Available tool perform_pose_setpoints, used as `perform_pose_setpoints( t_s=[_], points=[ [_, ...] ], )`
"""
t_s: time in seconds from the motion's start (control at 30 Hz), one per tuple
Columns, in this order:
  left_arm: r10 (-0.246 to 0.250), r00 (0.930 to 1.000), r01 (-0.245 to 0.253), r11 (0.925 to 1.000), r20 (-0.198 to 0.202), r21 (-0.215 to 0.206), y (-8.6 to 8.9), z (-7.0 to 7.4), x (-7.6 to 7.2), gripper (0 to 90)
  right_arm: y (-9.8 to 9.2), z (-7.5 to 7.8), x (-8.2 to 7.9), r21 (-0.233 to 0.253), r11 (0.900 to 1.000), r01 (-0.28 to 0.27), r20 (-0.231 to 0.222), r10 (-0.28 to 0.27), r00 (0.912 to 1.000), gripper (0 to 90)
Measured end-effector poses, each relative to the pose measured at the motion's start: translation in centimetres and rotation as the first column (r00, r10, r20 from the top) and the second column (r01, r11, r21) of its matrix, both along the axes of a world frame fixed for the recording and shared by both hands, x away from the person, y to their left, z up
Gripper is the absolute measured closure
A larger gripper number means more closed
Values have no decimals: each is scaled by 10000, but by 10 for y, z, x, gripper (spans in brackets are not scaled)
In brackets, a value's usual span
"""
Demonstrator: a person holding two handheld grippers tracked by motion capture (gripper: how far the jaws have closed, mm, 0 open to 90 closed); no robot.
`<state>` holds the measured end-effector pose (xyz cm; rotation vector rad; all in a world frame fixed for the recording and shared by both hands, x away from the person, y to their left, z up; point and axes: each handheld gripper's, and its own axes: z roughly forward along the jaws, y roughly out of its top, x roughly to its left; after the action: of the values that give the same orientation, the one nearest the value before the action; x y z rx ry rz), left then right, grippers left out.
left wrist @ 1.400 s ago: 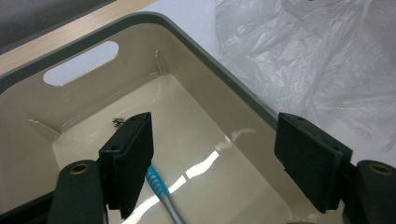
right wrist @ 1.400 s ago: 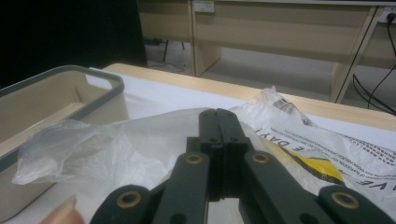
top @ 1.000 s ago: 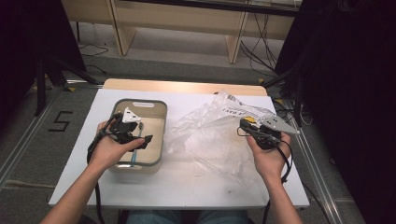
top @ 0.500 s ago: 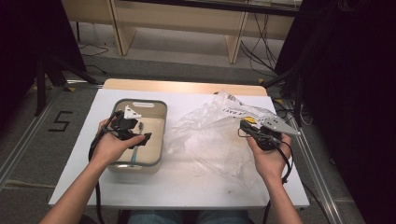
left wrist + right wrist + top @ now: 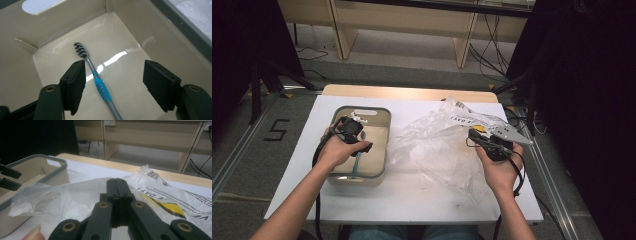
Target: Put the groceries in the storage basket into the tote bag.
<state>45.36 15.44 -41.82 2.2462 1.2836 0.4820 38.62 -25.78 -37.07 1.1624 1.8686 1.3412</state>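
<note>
A blue and grey toothbrush lies flat on the floor of a beige bin with a grey rim. My left gripper hangs open just above it, its jaws to either side of the handle without touching. From above, the left gripper is over the bin, and part of the toothbrush shows below the hand. My right gripper is shut over a crumpled clear plastic bag at the table's right. In its own view the right gripper has its jaws pressed together, with the bag beyond them.
The white table has a wooden strip along its far edge. The bag carries printed text and a yellow patch. Cables trail from both grippers. Wooden furniture legs stand on the floor behind the table.
My left hand has shifted slightly over the bin. The right gripper and the bag have stayed put.
</note>
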Motion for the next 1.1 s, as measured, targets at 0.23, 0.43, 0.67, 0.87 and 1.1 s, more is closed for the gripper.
perform_pose_setpoints(
  t_s=[0.23, 0.43, 0.67, 0.87, 1.1],
  points=[
    [278, 9956, -241, 9988, -894, 425, -2, -9, 6, 373, 0, -1, 0, 13, 10000, -14, 4, 14, 10000, 900],
    [571, 9876, -475, 9965, -1461, 683, 2, -15, 12, 413, 1, 0, 0, -13, 10000, -19, 7, 19, 10000, 900],
    [767, 9704, -595, 9949, -2290, 810, 3, -27, 22, 435, 1, 0, 0, -20, 10000, -16, 0, 16, 10000, 900],
    [785, 9602, -596, 9952, -2681, 778, 2, -33, 27, 474, 0, 0, 0, -19, 10000, -16, -4, 16, 10000, 900],
    [750, 9532, -554, 9957, -2928, 746, 2, -36, 29, 503, 1, 0, -1, -11, 10000, -20, 3, 20, 10000, 900]
  ],
)
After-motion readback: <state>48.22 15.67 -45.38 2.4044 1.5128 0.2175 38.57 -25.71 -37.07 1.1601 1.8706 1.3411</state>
